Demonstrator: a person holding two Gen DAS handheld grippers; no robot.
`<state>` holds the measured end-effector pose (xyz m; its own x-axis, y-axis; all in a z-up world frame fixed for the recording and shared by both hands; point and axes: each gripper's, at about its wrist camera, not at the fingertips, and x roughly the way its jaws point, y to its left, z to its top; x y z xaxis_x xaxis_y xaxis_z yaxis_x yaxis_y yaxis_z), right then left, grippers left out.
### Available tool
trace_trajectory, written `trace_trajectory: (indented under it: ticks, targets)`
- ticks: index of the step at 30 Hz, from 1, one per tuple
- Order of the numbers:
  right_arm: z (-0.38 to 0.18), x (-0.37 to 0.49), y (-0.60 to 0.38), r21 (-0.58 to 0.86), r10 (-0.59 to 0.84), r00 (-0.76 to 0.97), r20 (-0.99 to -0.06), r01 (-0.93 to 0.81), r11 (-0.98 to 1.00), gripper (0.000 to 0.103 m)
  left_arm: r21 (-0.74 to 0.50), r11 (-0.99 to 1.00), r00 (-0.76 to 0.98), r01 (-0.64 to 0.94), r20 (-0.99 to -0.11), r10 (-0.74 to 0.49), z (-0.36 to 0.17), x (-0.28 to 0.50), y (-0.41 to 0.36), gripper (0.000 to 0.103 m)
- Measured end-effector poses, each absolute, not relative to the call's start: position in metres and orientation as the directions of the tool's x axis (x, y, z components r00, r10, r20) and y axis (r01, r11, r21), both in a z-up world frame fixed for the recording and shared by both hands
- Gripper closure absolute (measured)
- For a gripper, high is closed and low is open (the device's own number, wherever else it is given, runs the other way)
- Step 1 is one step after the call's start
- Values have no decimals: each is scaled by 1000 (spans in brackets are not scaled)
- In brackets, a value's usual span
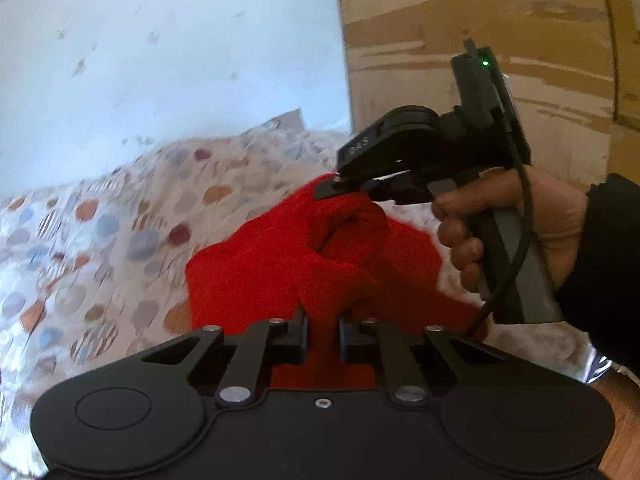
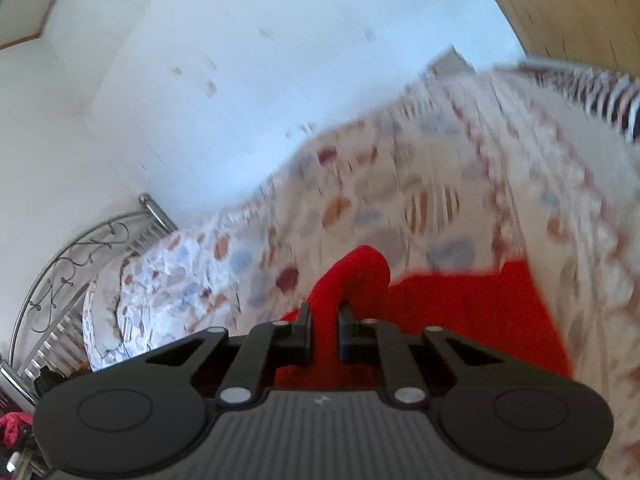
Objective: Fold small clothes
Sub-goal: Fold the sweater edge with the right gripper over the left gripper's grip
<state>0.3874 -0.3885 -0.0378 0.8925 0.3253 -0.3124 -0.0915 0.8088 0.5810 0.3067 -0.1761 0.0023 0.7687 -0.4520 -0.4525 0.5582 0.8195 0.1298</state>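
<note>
A small red knit garment (image 1: 256, 272) hangs bunched above a bed with a dotted sheet (image 1: 80, 240). My left gripper (image 1: 323, 320) is shut on a fold of the red cloth at the bottom centre of the left wrist view. My right gripper (image 1: 344, 188) shows there too, held by a hand, pinching the garment's upper edge. In the right wrist view my right gripper (image 2: 325, 316) is shut on a raised red fold, and the rest of the garment (image 2: 480, 312) spreads to the right over the sheet (image 2: 440, 184).
A white wall (image 1: 160, 40) rises behind the bed. A wooden cupboard (image 1: 480, 40) stands at the right. A metal headboard (image 2: 72, 264) shows at the left in the right wrist view, a striped cloth (image 2: 600, 96) at the far right.
</note>
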Motion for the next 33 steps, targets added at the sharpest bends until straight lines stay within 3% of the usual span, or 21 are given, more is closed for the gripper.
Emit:
trace_trajectory:
  ticks: [5,11,19,27,33]
  targets:
    - [-22,366,-418,546,269,923,-275,-80,834,90,150,761,733,631,-435,-522,11,299,-204,90]
    - [-44,351,-447,552,192,922,-337,28,833,90,135,702,662,699,-492,-565,-14,299,-235,90]
    - [-80,354,-452,559,184,900,-396,78,825,89,93,710,635,698,-539,-553,-32,305,-235,88]
    - [-79,350,-445,546,168,899,-405,90,833,88,22,741,628,672,-547,-553,-22,308,-226,84]
    - [-74,350,-439,522,142,893,-426,114,845,81,-15,749,619,663,-552,-559,-21,309,-225,84]
